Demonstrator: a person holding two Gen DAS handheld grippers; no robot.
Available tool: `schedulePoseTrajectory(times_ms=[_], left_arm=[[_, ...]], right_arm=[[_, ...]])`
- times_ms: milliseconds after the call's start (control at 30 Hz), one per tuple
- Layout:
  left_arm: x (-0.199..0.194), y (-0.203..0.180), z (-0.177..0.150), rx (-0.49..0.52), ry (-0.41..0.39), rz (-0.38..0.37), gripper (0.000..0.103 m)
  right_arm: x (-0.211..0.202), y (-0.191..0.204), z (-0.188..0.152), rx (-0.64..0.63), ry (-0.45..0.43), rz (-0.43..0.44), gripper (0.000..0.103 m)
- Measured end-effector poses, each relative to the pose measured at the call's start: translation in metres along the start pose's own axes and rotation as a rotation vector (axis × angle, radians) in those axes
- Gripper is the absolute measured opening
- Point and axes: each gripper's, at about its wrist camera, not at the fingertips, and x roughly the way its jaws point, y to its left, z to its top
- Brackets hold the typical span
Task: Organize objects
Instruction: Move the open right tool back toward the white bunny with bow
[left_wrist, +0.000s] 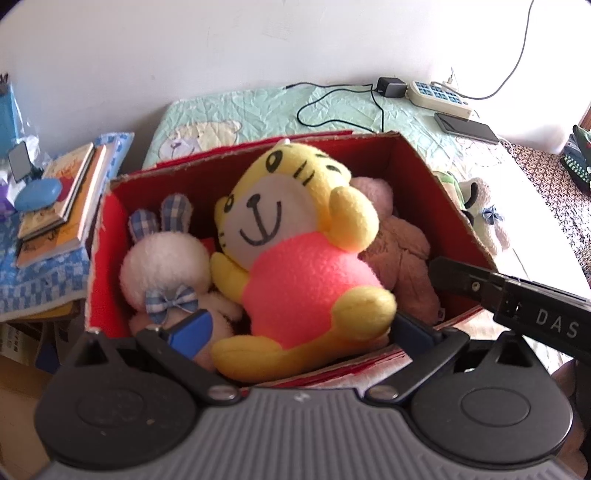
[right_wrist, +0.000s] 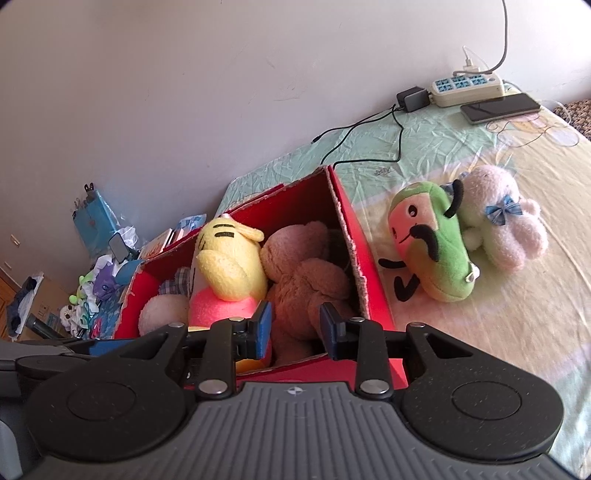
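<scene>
Green toy (right_wrist: 432, 247) lies right of box (right_wrist: 369, 280); your right gripper (right_wrist: 295, 328), empty and parted, hovers over the brown bear (right_wrist: 310, 273).

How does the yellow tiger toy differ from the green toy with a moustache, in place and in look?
The yellow tiger toy lies inside the red box, among other plush toys; the green moustache toy lies outside it on the bed sheet, beside a pink-white bunny. The tiger has a pink body and thick yellow limbs; the green toy has a peach face and thin black limbs. Both are soft plush toys, and neither is gripped.
</scene>
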Motion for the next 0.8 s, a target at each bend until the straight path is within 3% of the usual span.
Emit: schedulePoseTrajectory(times_ms=[233, 800], left_arm=[[-0.010, -0.009, 0.000, 0.025, -0.023, 0.056, 0.102], [-0.034, -0.043, 0.006, 0.034, -0.072, 0.140, 0.100]], right_arm=[[-0.009, 0.000, -0.002, -0.029, -0.023, -0.033, 0.032], [-0.037, -0.016, 0.009, -0.074, -0.035, 0.002, 0.038]])
